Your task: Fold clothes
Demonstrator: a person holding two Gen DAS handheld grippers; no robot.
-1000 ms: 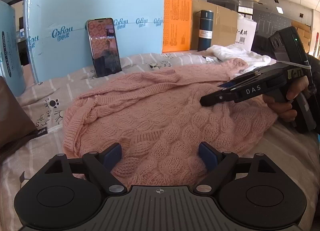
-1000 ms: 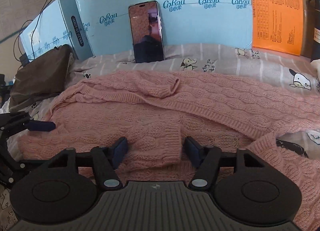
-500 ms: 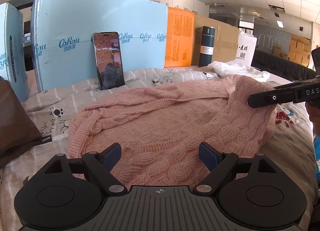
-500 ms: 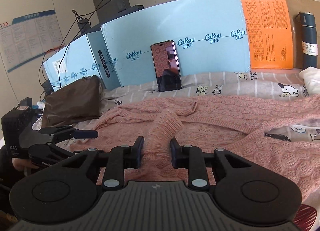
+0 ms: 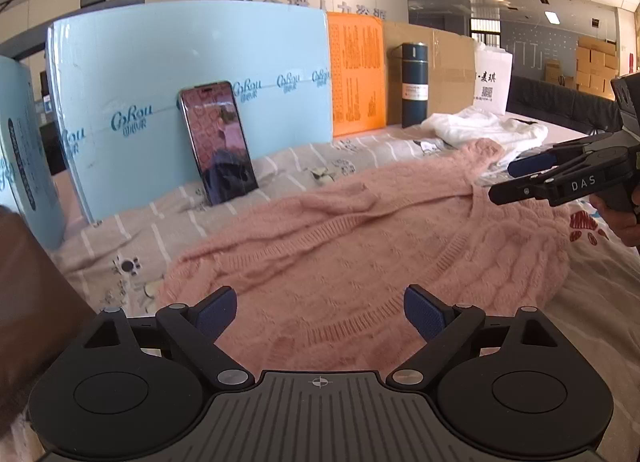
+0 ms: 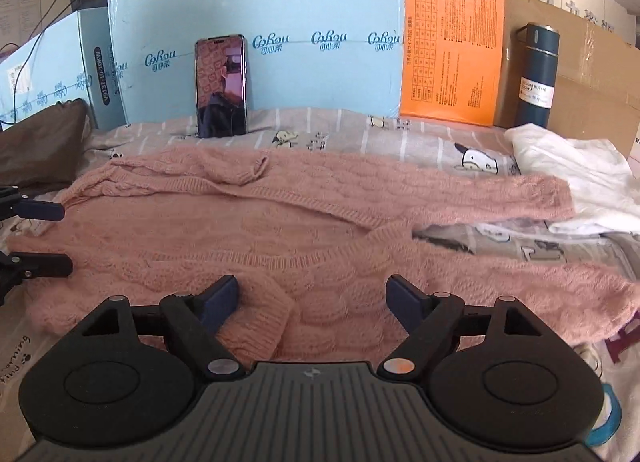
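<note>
While the pink sweater (image 6: 256, 229) lies spread out on the bed (image 6: 400, 137), both claws hang over it with nothing in them; the left claw (image 5: 320, 312) has its blue pads (image 5: 424, 314) wide apart above the near hem, and the right claw (image 6: 312, 298) is spread wide too, low over a folded-in cuff (image 6: 260, 318) that sits by its left pad; in the left wrist view the right claw (image 5: 516, 181) pokes in from the right side, held in a hand (image 5: 620, 217), and its fingers are parted there as well; one sleeve (image 6: 460, 193) runs out to the right and touches a white cloth (image 6: 580, 177) heaped at that side of the bed; the other sleeve (image 6: 520, 286) lies nearer, with the cartoon bedsheet showing between the two; behind the sweater a phone (image 6: 221, 86) leans upright against a pale blue board (image 6: 320, 1); next to the board stands an orange sheet (image 6: 452, 49), then a dark blue bottle (image 6: 538, 75) in front of brown cardboard (image 6: 592, 77); a brown bag (image 6: 40, 141) rests on the far left of the bed.
</note>
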